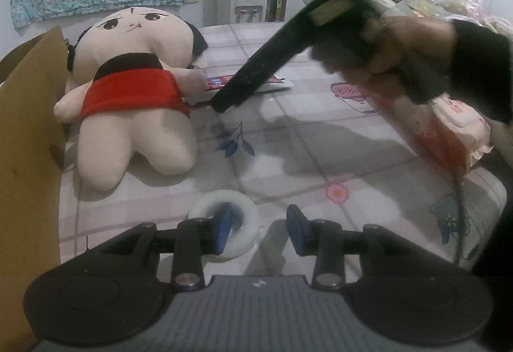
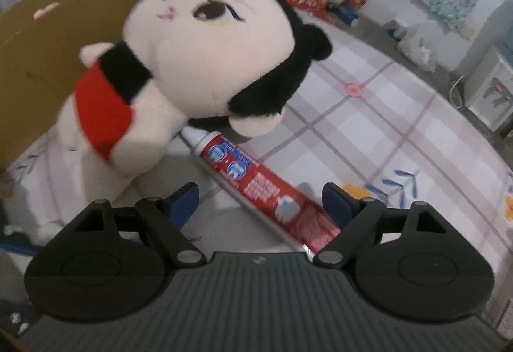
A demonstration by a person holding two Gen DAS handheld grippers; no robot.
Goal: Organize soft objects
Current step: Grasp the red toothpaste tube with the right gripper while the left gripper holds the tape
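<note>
Right gripper (image 2: 259, 201) above checked tablecloth (image 2: 384, 127)

Black tongs (image 2: 259, 201) with blue pads (image 1: 299, 231), ribbed grey body, silver pivot screws, black sleeve (image 1: 481, 63)

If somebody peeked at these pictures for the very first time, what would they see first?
Probably the big plush doll in its red top, lying on the patterned tablecloth beside a cardboard box. Next, the red toothpaste tube by the doll's arm, with the open right gripper straddling it, not squeezing. The left gripper hovers over a roll of clear tape.
</note>
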